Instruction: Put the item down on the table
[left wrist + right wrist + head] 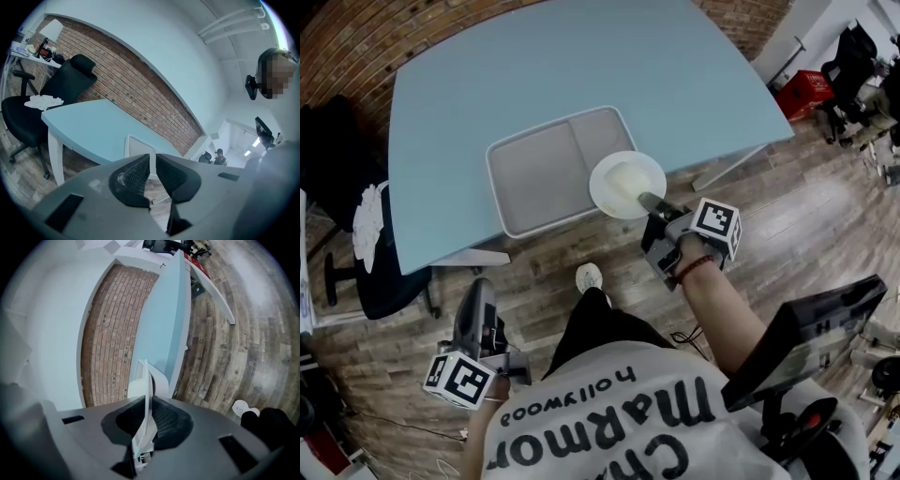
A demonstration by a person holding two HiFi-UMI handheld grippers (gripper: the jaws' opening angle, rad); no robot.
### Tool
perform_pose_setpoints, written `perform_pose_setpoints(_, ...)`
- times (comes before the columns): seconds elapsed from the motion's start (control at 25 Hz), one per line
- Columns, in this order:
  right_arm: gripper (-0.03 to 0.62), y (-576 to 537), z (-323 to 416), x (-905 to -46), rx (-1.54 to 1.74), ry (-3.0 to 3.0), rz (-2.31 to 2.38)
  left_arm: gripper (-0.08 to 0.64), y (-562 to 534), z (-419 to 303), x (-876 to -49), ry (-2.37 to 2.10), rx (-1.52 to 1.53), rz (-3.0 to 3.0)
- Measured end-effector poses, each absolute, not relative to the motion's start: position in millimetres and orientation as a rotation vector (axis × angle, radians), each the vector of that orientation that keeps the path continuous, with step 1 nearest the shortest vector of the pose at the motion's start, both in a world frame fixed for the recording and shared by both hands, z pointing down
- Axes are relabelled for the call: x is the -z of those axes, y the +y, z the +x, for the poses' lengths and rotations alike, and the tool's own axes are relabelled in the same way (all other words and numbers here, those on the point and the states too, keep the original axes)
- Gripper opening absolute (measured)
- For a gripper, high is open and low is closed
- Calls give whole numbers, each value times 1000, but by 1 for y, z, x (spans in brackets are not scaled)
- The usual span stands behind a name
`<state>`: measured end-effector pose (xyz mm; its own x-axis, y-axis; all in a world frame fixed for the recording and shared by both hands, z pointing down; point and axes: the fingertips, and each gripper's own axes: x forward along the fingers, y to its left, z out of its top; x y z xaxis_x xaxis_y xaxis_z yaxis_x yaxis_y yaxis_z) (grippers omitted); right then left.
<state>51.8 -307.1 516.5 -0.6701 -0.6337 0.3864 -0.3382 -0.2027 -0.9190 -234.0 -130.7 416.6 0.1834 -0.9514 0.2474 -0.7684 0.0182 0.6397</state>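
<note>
A white plate (626, 184) hangs level over the near right corner of a grey two-part tray (520, 178) on the light blue table (534, 75). My right gripper (652, 202) is shut on the plate's near rim. In the right gripper view the plate (146, 399) shows edge-on between the pads of the right gripper (149, 414). My left gripper (478, 292) hangs low over the floor, short of the table's front edge. In its own view the left gripper (153, 161) has its jaws together with nothing between them, and the tray (136, 147) lies beyond.
A black office chair (384, 272) with white cloth stands at the table's left end. A red crate (806, 94) and more chairs are at the far right. Black equipment (811, 337) is beside my right arm. A brick wall (140, 84) runs behind the table.
</note>
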Motion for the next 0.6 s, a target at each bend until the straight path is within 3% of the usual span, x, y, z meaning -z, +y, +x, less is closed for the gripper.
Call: perform_pose_setpoints(0.6, 48, -314, 49, -516, 1941, 1918, -1386, 44, -138, -225, -417, -1603, 353, 1806)
